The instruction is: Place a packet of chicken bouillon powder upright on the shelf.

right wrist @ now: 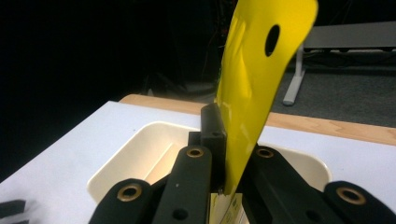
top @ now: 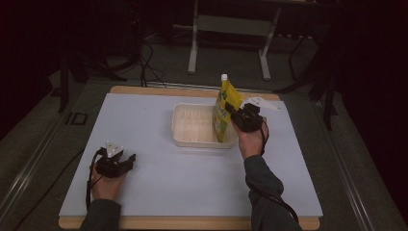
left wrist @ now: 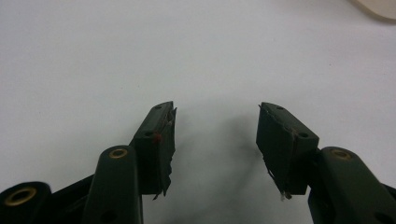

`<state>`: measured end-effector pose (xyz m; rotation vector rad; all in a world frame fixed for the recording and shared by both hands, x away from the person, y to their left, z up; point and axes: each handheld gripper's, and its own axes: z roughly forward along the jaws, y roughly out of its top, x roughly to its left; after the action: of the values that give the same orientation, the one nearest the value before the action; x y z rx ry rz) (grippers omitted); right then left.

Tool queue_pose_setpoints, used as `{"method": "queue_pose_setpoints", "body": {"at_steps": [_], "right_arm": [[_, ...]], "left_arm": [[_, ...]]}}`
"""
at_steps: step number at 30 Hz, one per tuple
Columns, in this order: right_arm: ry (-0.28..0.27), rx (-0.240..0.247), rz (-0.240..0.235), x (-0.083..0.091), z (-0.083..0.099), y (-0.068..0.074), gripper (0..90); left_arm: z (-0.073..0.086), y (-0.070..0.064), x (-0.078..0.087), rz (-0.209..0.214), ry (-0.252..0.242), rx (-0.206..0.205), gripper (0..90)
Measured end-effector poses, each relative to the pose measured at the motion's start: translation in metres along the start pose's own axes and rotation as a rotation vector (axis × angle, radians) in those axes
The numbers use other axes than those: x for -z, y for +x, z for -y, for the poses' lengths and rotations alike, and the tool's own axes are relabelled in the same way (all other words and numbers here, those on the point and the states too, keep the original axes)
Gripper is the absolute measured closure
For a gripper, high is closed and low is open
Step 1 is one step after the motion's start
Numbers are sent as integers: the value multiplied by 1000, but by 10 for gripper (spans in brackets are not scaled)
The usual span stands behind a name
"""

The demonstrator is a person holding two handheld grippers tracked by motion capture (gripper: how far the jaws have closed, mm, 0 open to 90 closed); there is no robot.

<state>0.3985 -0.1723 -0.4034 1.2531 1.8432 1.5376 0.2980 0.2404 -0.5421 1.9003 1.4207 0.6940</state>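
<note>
Pouch [top: 223,111] placement under way: right tool [top: 234,111] clamped on its yellow edge, lower end inside the tub [top: 192,126]; next, lower and release. Left tool [top: 129,160] gapes empty, well apart from the tub

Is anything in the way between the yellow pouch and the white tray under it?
Nothing visible. The right gripper holds the yellow pouch upright over the right end of the white tray, which looks empty below it. The left gripper rests open, well away.
</note>
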Motion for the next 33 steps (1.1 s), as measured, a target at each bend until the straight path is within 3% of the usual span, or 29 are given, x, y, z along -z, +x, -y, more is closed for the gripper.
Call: {"method": "queue_pose_setpoints", "body": {"at_steps": [11, 17, 26, 33], "right_arm": [[-14, -5, 26, -11, 8, 3, 900], [7, -13, 26, -18, 18, 4, 900], [88, 72, 40, -24, 27, 13, 900], [137, 101, 48, -26, 25, 19, 898]], "left_arm": [[0, 0, 0, 1, -3, 3, 464], [0, 0, 0, 2, -1, -2, 463], [0, 0, 0, 0, 0, -5, 463], [0, 0, 0, 1, -1, -4, 463]]}}
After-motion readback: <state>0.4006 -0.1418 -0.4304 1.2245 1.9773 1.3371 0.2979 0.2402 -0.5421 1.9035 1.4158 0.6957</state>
